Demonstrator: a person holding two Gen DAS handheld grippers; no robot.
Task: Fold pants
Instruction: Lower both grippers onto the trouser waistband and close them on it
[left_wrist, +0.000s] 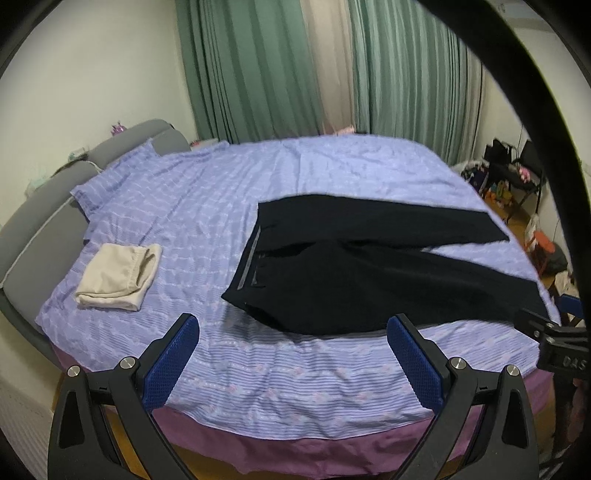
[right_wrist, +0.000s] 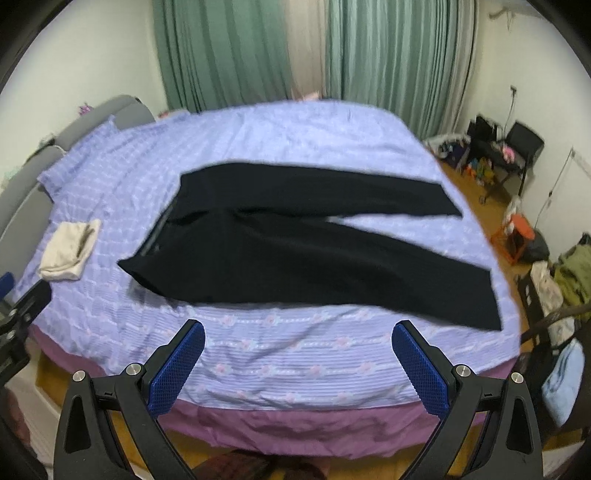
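Black pants lie spread flat on the bed, waistband to the left, two legs splayed to the right; they also show in the right wrist view. My left gripper is open and empty, held above the bed's near edge just short of the pants. My right gripper is open and empty, also in front of the pants' near leg. The right gripper's body shows at the left view's right edge.
The bed has a lilac striped cover over a purple sheet. A folded cream garment lies on the left side, also in the right view. Grey headboard left, green curtains behind, cluttered floor and chairs right.
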